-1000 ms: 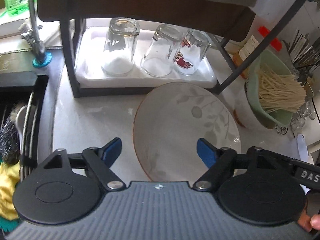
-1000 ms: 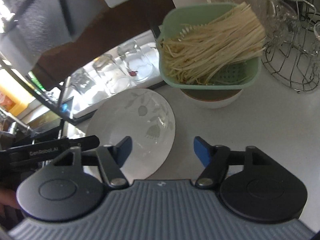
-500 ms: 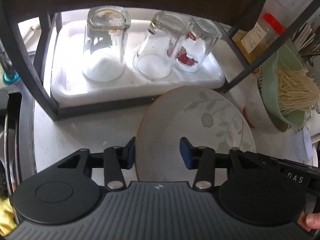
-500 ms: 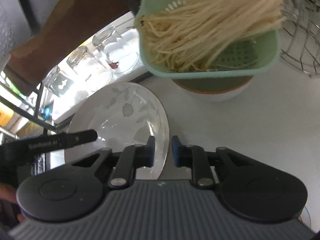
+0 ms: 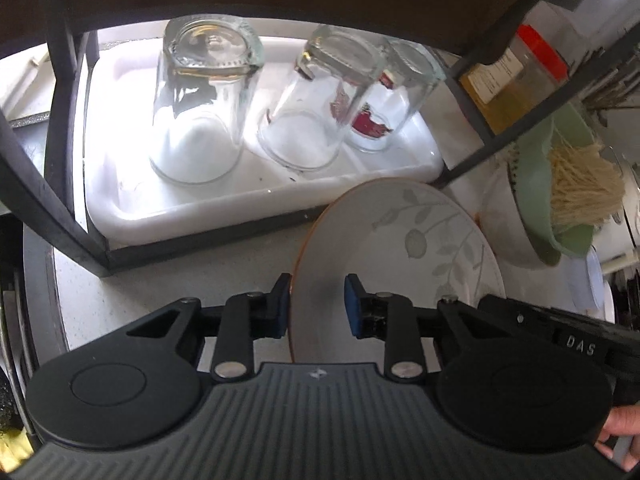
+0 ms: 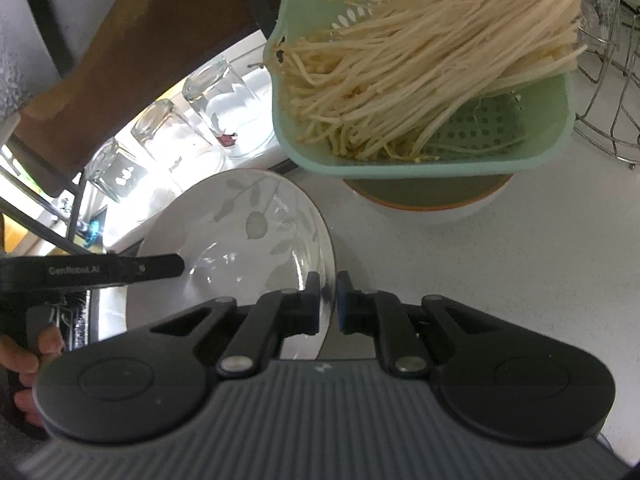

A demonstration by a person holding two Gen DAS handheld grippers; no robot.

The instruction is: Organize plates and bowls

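A white plate (image 5: 400, 248) with a grey leaf pattern and orange rim lies on the white counter; it also shows in the right wrist view (image 6: 240, 240). My left gripper (image 5: 317, 304) straddles the plate's near left rim, one jaw outside, one over the plate's inside, with a gap still between them. My right gripper (image 6: 329, 300) is shut on the plate's right rim. A white bowl (image 6: 428, 196) with an orange rim stands behind the plate, under a green colander (image 6: 500, 136).
The colander holds enoki mushrooms (image 6: 420, 60). A dark rack frame (image 5: 60, 200) holds a white tray (image 5: 240, 196) with three upturned glasses (image 5: 200, 108). A wire stand (image 6: 608, 100) is at right. A red-capped jar (image 5: 516, 80) is behind.
Both grippers moved in onto the plate and narrowed. The right jaws closed on the right rim. The left jaws narrowed around the left rim. The plate's near edge seems slightly raised.
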